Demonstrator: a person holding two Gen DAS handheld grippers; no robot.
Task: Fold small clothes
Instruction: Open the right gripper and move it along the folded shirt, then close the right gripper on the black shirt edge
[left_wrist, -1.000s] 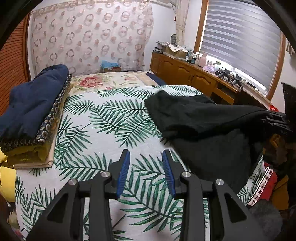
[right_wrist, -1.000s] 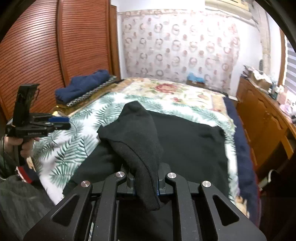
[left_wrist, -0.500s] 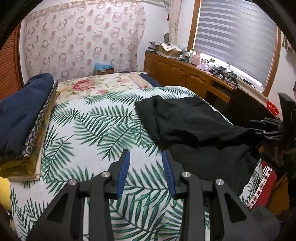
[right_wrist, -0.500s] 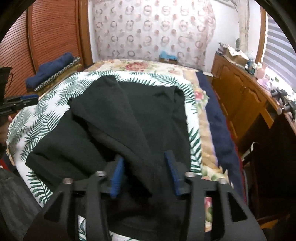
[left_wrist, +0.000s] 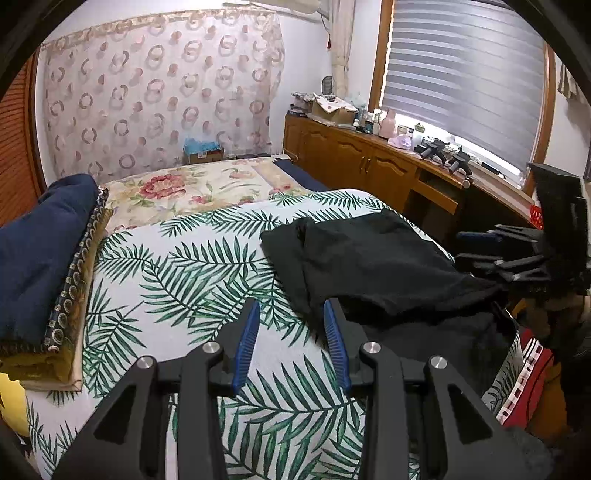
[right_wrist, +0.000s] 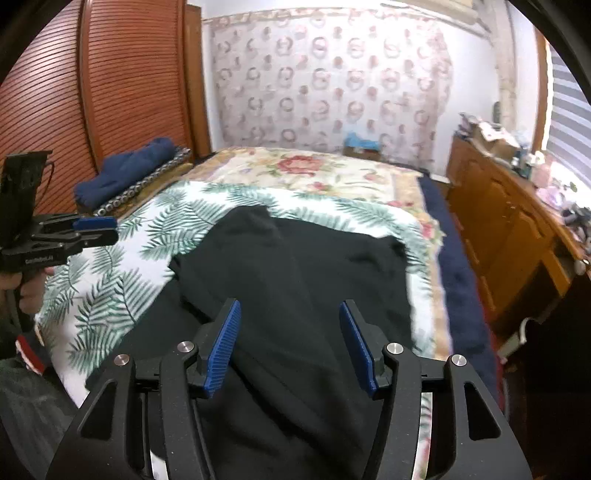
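A black garment lies rumpled on the palm-leaf bedspread, near the bed's right edge, with one layer folded over itself. It fills the middle of the right wrist view. My left gripper is open and empty, above the bedspread just left of the garment's near edge. My right gripper is wide open above the garment, holding nothing. It shows at the right of the left wrist view. The left gripper shows at the left of the right wrist view.
A stack of folded blue and yellow bedding lies along the bed's left side. A floral quilt covers the far end. A wooden cabinet with clutter runs under the window on the right. Red slatted doors stand at the left.
My right gripper has opened and let the black garment drop onto the bed, then opened wider. The left gripper has shifted right, toward the garment's edge.
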